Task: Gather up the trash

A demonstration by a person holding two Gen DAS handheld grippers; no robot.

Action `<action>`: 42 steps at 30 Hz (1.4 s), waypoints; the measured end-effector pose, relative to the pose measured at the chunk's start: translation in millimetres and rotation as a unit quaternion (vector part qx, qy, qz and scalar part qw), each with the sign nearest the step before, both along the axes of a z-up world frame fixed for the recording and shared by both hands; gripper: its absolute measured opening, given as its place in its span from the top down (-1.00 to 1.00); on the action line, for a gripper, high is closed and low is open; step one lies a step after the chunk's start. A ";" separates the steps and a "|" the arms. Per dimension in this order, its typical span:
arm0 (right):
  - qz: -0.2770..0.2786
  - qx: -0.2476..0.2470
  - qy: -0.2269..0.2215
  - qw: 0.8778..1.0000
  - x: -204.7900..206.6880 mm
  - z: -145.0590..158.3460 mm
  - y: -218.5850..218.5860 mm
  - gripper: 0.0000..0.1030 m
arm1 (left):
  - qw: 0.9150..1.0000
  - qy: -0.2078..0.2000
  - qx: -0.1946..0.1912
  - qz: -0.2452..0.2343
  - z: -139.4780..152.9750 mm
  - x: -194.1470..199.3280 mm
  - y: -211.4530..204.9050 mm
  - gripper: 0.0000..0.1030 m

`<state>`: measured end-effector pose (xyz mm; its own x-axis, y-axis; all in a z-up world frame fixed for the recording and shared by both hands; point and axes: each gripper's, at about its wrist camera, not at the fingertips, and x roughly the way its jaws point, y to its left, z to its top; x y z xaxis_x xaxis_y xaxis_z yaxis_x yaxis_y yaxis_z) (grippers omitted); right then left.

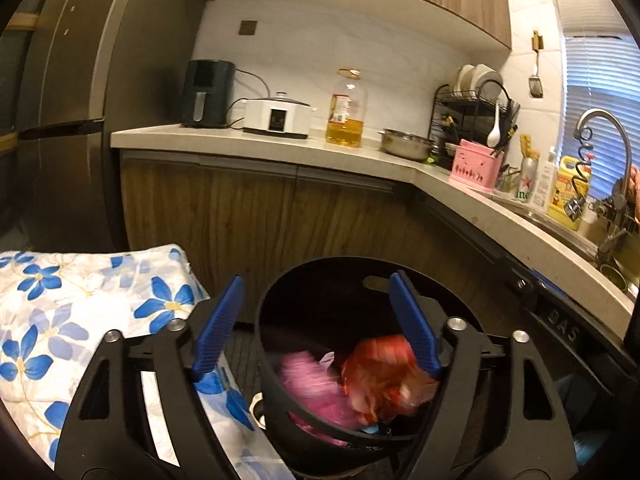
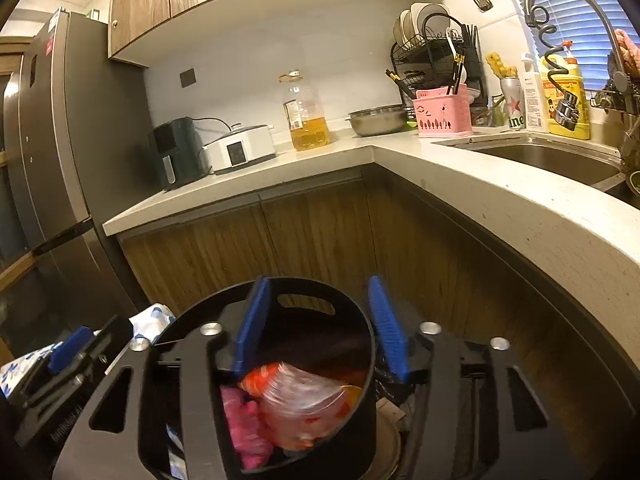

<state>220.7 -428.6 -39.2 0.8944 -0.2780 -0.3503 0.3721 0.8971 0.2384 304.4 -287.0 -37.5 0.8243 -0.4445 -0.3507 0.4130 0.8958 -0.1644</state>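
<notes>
A black round trash bin (image 1: 320, 280) stands on the floor by the kitchen cabinets; it also shows in the right wrist view (image 2: 352, 304). Inside lie a red-orange plastic bag (image 1: 384, 376) and a pink bag (image 1: 304, 384), both blurred; they also show in the right wrist view, the red bag (image 2: 304, 400) and the pink bag (image 2: 244, 424). My left gripper (image 1: 316, 292) is open and empty above the bin. My right gripper (image 2: 318, 296) is open and empty above the bin, its right finger (image 2: 386, 328) outside the rim. The left gripper shows in the right wrist view (image 2: 68, 350).
A blue-flowered cloth (image 1: 80, 312) covers something left of the bin. An L-shaped counter (image 2: 420, 152) holds an air fryer (image 1: 208, 92), cooker (image 1: 278, 116), oil bottle (image 1: 346, 112), steel bowl (image 1: 406, 144), dish rack (image 1: 472, 116) and pink basket (image 1: 476, 164). Sink (image 2: 552, 156) at right, fridge (image 2: 48, 152) at left.
</notes>
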 end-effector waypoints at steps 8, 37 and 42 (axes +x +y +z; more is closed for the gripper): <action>0.004 -0.016 0.017 1.000 -22.8 -0.4 18.6 -0.69 | 0.999 0.015 0.019 0.048 0.7 -21.2 36.5 -0.82; 0.042 -0.091 0.053 0.994 -187.3 38.5 172.4 -0.89 | 0.990 -0.018 0.049 0.133 36.7 -231.9 206.9 -0.89; 0.056 -0.100 0.048 0.992 -210.7 40.9 190.7 -0.89 | 0.989 -0.017 0.041 0.141 36.7 -257.3 224.2 -0.89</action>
<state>10.0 -237.9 1.8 0.8889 -0.2519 -0.3826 0.2802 0.9598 0.0191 47.1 -62.9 -0.8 0.9235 -0.1663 -0.3455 0.1488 0.9859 -0.0768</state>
